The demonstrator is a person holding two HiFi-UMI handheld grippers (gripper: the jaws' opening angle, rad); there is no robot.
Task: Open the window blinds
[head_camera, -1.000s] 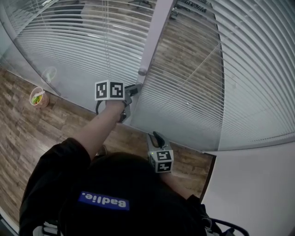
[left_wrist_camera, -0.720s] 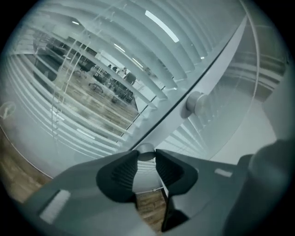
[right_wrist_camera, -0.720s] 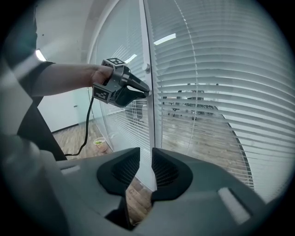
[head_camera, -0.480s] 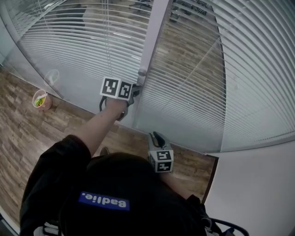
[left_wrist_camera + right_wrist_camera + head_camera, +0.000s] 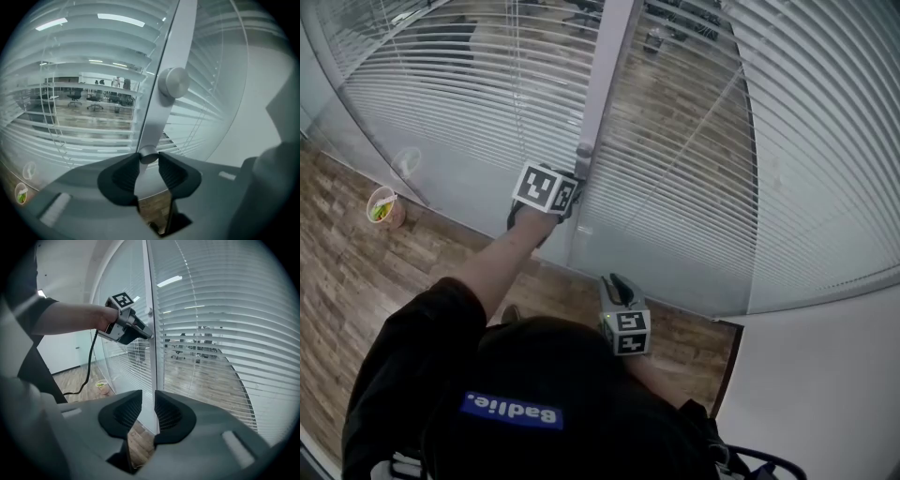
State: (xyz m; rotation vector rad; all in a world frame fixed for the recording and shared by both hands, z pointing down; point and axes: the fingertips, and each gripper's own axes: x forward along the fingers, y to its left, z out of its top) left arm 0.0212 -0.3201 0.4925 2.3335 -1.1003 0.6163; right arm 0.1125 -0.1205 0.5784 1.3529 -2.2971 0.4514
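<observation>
Logging item one: window blinds (image 5: 469,84). Location?
— Hung across the glass panels (image 5: 675,267) either side of a pale upright post (image 5: 609,75). Slats thin, apparently sealed behind the glass, so out of direct reach.
— Handling?
— Judged light and easily kinked; not for gripping. Worked instead, presumably, through the small round knob (image 5: 149,153) low on the post, with a second knob (image 5: 173,83) above it. Metal, smooth, likely slippery. Best pinched square across the rim and turned gently, without pulling.
— State of left gripper (image 5: 149,158)?
— Closed partway onto that lower knob, ribbed pads pressed to its two sides, tips close against the post.
— State of right gripper (image 5: 148,395)?
— Held back near the body, well apart from the post. Jaws a narrow gap apart, just eased a touch wider, nothing between them.
— Containers?
— One paper cup (image 5: 382,208), standing on the wood floor (image 5: 356,281) near the foot of the left panel, well apart from both grippers. Contents: something green and pale, heaped near the rim; kind not to be told at this size.
</observation>
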